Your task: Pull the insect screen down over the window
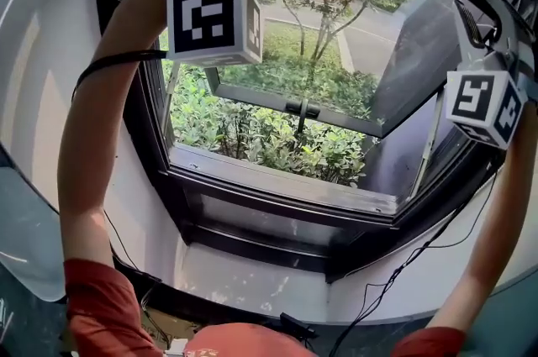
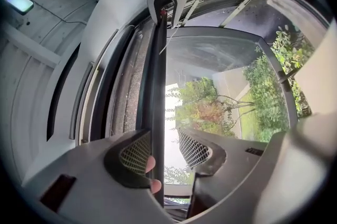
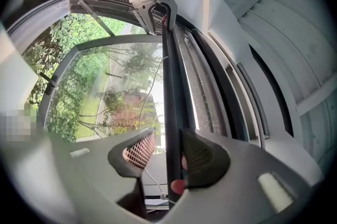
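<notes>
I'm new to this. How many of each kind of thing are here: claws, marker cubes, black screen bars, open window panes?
Claws: 2, left claw, right claw
Marker cubes: 2, left cube, right cube
Black screen bar: 1
Open window pane: 1
Total: 6

Head view looks down on the window (image 1: pixel 277 179) — gripper views face each other closely along one dark bar (image 2: pixel 156 101).

A white sill (image 1: pixel 252 281) is stretching across the lower middle of the head view, carrying the dark window frame (image 1: pixel 252 239) along its upper edge. A thin black cable (image 1: pixel 388 280) is trailing over the sill at the lower right.
</notes>
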A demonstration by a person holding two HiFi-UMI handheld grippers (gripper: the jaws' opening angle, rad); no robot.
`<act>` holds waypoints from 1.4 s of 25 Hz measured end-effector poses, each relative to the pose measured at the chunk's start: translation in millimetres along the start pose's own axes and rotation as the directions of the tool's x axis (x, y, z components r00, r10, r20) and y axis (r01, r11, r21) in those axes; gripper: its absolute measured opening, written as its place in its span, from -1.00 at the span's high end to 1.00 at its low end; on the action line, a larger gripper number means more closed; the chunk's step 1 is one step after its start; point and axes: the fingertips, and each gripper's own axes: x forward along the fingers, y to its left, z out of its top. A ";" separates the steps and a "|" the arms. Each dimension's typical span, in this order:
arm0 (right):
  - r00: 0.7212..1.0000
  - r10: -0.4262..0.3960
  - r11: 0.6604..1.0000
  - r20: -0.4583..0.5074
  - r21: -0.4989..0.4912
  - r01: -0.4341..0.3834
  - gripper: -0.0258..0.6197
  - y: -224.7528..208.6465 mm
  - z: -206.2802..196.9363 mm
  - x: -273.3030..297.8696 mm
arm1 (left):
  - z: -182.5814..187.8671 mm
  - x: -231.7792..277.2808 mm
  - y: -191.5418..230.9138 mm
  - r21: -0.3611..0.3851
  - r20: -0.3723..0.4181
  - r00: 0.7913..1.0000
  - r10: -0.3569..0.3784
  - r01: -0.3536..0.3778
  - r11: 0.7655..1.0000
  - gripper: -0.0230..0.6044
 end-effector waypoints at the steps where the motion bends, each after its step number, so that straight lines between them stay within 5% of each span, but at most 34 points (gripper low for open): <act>1: 1.000 0.002 1.000 0.000 -0.006 -0.002 0.40 4.3 0.3 -2.7 | 0.1 -2.8 -3.9 -0.001 0.002 1.000 -0.004 0.004 1.000 0.40; 35: 0.991 0.132 0.988 0.036 0.071 -0.134 0.40 119.5 12.1 -80.8 | 4.9 -83.6 -117.5 -0.007 0.014 0.985 -0.171 0.171 0.985 0.40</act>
